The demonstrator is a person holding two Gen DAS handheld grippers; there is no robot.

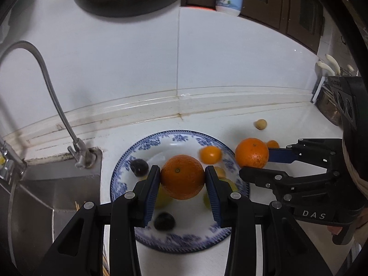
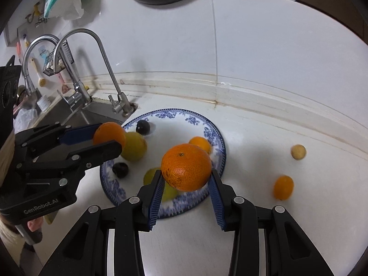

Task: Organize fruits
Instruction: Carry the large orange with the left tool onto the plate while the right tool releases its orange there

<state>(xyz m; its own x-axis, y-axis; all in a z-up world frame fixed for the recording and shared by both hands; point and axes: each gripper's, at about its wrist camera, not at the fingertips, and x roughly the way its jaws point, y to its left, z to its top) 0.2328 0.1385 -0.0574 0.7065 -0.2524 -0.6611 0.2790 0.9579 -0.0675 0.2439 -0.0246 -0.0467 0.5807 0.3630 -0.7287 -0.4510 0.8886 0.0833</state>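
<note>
My left gripper [image 1: 182, 179] pinched a round orange [image 1: 182, 177] between its blue pads, held above the blue-patterned white ceramic plate [image 1: 128, 161]. My right gripper [image 2: 186, 179] clamped a second, pitted orange [image 2: 186, 166] over the plate's near rim. Two dark plums [image 2: 143, 127], yellow-green fruits [image 2: 134, 146] and a small tangerine [image 2: 200, 144] lay on the plate; another small tangerine [image 2: 283, 187] and a tan round fruit [image 2: 298, 152] sat on the white counter [image 2: 264, 142] beside it.
</note>
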